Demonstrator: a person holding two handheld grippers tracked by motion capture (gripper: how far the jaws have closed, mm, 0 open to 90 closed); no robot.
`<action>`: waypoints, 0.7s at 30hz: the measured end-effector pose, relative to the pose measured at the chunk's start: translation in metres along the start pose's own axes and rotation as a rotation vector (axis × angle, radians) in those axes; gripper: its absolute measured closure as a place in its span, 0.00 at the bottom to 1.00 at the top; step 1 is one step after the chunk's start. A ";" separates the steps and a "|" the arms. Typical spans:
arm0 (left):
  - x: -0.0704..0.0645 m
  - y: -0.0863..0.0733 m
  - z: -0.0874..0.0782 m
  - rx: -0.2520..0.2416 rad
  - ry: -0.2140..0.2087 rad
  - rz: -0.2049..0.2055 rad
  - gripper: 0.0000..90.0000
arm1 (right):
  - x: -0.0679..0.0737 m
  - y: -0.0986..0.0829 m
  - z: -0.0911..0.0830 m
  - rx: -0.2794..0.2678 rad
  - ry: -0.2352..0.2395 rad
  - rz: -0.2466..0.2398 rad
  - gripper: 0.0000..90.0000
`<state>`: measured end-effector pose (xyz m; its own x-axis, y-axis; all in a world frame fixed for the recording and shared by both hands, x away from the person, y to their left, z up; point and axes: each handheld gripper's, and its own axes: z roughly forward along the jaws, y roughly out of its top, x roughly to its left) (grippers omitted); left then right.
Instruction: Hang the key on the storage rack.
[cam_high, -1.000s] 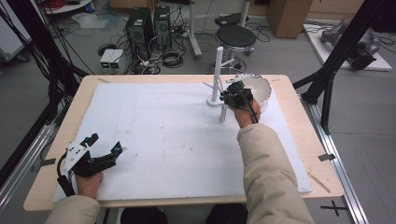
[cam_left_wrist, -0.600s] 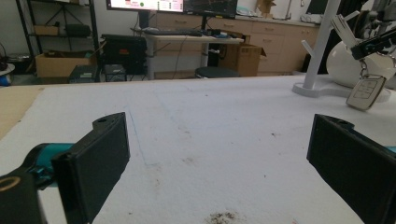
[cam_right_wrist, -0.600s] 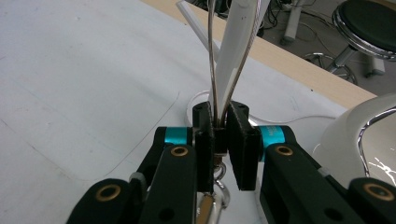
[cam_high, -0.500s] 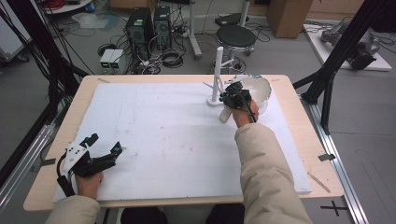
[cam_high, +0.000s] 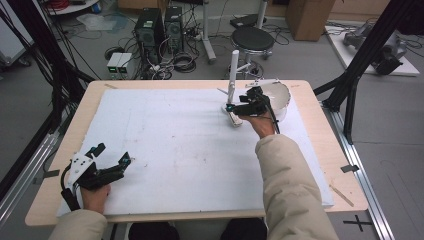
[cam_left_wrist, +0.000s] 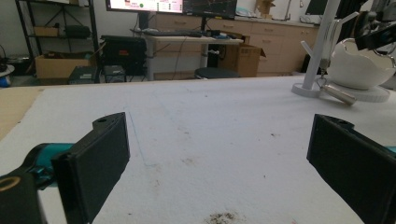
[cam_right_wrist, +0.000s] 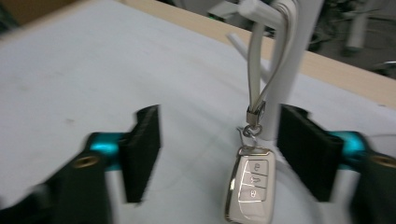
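Key fob (cam_right_wrist: 249, 188) hangs by its strap from the stand (cam_right_wrist: 290, 60), between the right gripper (cam_right_wrist: 219, 154)'s parted jaws.

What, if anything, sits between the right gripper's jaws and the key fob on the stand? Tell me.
Nothing visible does. The right gripper is open, and the key fob hangs by its strap from the white stand in the gap between the jaws, nearer the right-hand one.

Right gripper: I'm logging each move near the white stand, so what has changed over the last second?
Little changed. The right gripper stayed by the white stand, perhaps edging slightly toward it, jaws open around the car key fob hanging by its strap, not clamping it. The left gripper stayed open at the near left corner; the white bowl kept its place.
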<state>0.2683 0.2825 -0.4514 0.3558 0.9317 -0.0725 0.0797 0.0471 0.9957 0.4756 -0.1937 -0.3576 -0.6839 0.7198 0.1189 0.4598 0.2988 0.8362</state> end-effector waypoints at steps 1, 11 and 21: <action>0.000 0.000 0.000 -0.001 0.000 0.000 0.07 | 0.002 0.001 -0.003 -0.001 0.009 -0.006 0.13; -0.001 0.000 0.000 0.003 0.001 0.009 0.07 | 0.003 -0.005 -0.057 -0.089 0.059 -0.074 0.00; -0.002 0.000 0.001 0.007 0.003 0.020 0.07 | -0.010 -0.068 -0.103 -0.230 0.074 -0.114 0.00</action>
<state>0.2683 0.2800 -0.4513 0.3548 0.9335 -0.0521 0.0791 0.0255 0.9965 0.3929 -0.2851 -0.3603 -0.7672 0.6395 0.0488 0.2423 0.2185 0.9453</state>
